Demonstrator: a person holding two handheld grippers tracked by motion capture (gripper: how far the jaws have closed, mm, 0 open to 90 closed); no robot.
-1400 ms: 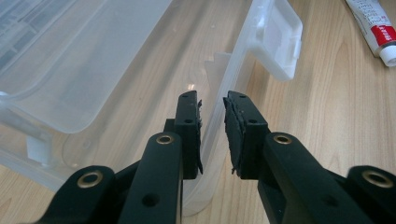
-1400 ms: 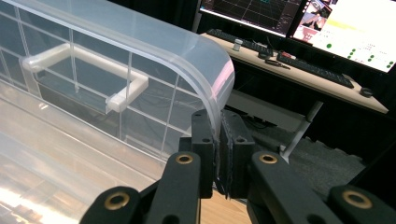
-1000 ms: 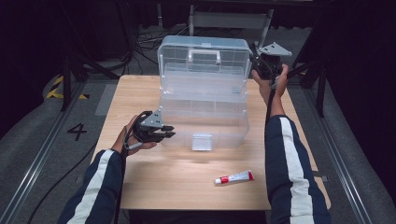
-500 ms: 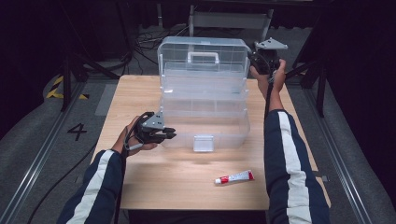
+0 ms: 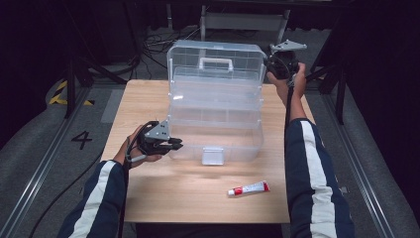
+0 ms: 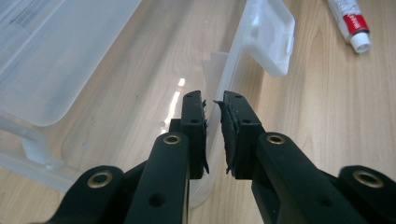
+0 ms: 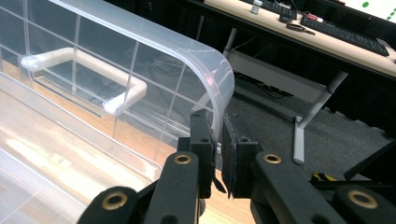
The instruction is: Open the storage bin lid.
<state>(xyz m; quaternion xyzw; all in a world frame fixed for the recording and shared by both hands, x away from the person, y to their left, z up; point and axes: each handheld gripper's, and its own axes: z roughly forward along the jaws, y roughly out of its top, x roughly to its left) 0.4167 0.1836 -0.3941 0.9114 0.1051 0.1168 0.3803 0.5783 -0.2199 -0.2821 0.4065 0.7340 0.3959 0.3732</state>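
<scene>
A clear plastic storage box [image 5: 215, 131] stands on the wooden table [image 5: 148, 193] with its lid [image 5: 215, 62] swung up and back, a white handle [image 5: 216, 63] on it. My left gripper [image 5: 173, 145] is shut on the front-left rim of the box [image 6: 219, 119]; the wall sits between its pads. My right gripper [image 5: 270, 62] is held high at the lid's right corner, shut on the curved lid edge [image 7: 219, 100]. The box's white latch [image 6: 275, 39] hangs at its front.
A small white tube with a red label [image 5: 247, 189] lies on the table in front of the box, also seen past the latch as the tube [image 6: 350, 23]. Dark floor, cables and a desk frame [image 7: 303, 116] lie beyond the table's far edge.
The right gripper has pushed the lid slightly farther up and back. The left gripper keeps its hold on the box rim.
</scene>
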